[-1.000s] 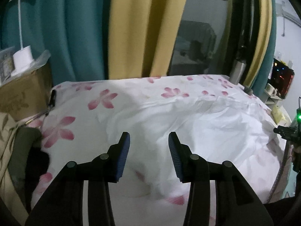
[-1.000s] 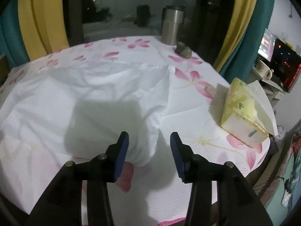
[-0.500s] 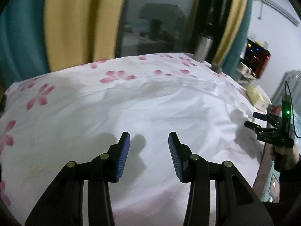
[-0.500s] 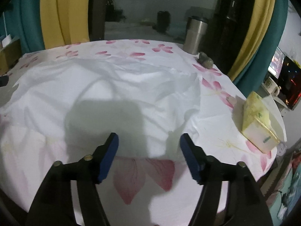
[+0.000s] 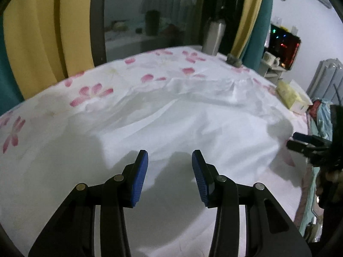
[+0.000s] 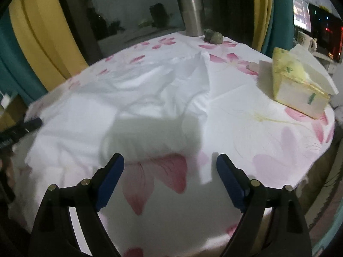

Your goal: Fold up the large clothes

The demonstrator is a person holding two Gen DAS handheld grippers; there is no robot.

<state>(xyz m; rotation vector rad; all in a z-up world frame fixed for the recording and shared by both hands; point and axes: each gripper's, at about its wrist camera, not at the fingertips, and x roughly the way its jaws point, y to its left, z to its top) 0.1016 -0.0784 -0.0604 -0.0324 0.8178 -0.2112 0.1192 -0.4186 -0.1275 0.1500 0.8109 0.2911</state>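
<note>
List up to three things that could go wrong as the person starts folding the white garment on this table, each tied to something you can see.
1. The white garment lies crumpled on a white floral tablecloth; the open right gripper might pinch both layers.
2. Dragging cloth could nudge the tissue box or steel tumbler.
3. The open left gripper hovers over mid-fabric, so a grab there may bunch it.

matt white cloth garment (image 6: 137,90), wrinkled
</note>
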